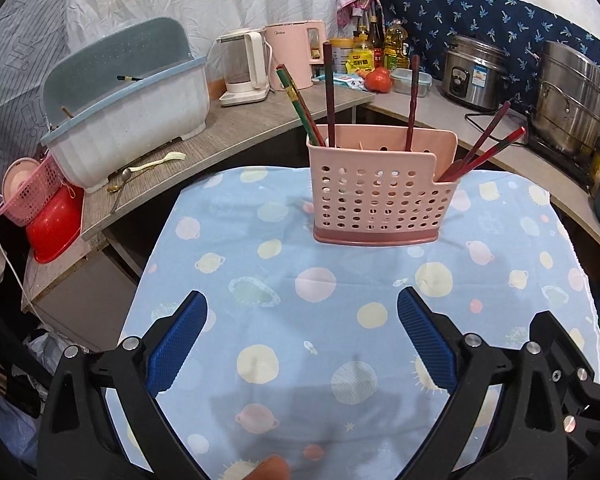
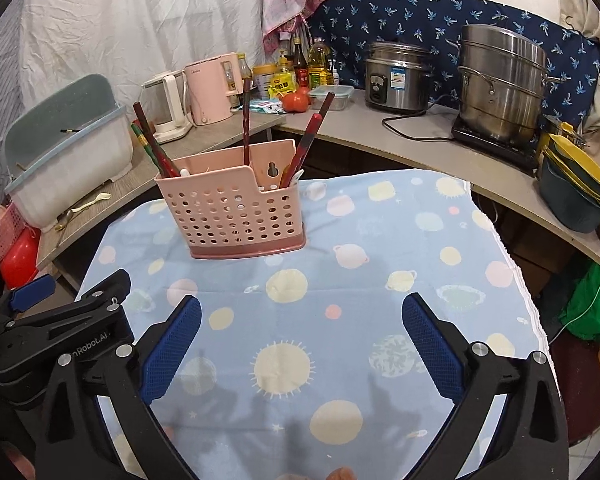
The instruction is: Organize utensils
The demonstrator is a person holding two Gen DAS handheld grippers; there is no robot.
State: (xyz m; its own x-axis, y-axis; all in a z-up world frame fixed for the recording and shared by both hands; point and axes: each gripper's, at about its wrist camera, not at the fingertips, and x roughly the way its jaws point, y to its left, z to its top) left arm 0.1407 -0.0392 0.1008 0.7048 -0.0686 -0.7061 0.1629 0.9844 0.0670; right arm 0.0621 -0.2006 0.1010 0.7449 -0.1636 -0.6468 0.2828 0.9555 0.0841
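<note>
A pink perforated utensil holder (image 1: 376,196) (image 2: 236,216) stands upright on the blue planet-print cloth (image 1: 300,280) (image 2: 340,280), with several dark red chopsticks (image 1: 329,92) (image 2: 245,116) sticking up out of its compartments. My left gripper (image 1: 302,312) hangs over the cloth on the near side of the holder, jaws wide apart and nothing between its blue pads. My right gripper (image 2: 302,316) is likewise open and empty, over the cloth to the right of the holder. The left gripper's black frame (image 2: 60,320) shows at the right wrist view's left edge.
A white-and-blue dish rack (image 1: 132,120) (image 2: 72,160) sits on the side counter at left, with a plastic fork (image 1: 160,160) and metal spoons (image 1: 122,182) beside it. Kettles (image 1: 244,68), bottles, a rice cooker (image 2: 396,80) and a steel steamer pot (image 2: 500,88) line the back counter. A red basin (image 1: 54,228) sits low at left.
</note>
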